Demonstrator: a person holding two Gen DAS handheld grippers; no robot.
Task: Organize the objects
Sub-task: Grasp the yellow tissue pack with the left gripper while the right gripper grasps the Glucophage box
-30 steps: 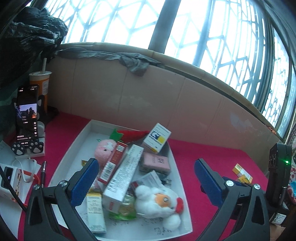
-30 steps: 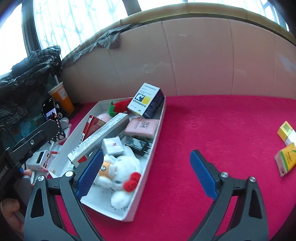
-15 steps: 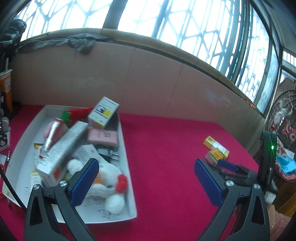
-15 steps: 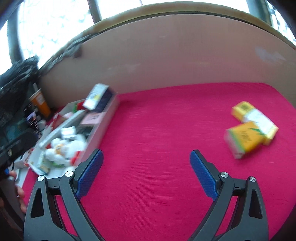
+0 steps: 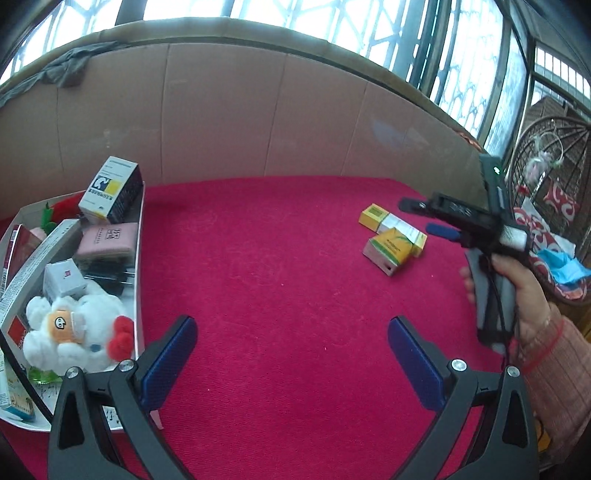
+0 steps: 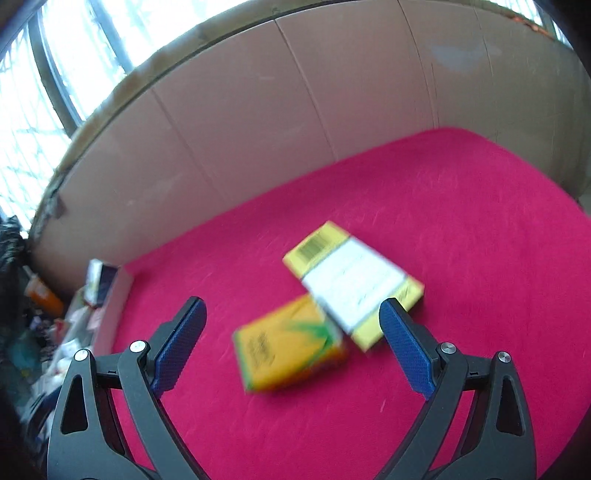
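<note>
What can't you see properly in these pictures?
- Right wrist view: the orange-yellow box is motion-blurred, its print unreadable.
- Right wrist view: the white tray at the left edge is a smear.
- Left wrist view: the tray's left part is cut off; the plush toy hides things beneath.

Red cloth (image 5: 280, 280) spread flat across the whole surface — same cloth (image 6: 461, 229) under the right wrist view. Behind it, tan panelled backing (image 5: 221, 122) curving round the far edge, seams running top to bottom. Grey rag (image 5: 70, 68) draped over its upper rim at left. Latticed window panes (image 5: 332, 22) above, bright with daylight. Off to the right, a dark wicker chair (image 5: 554, 147) with a red patterned cushion (image 5: 559, 201) — something blue (image 5: 563, 264) crumpled in front of it. Orange cup (image 6: 44, 295) blurred at far left.
</note>
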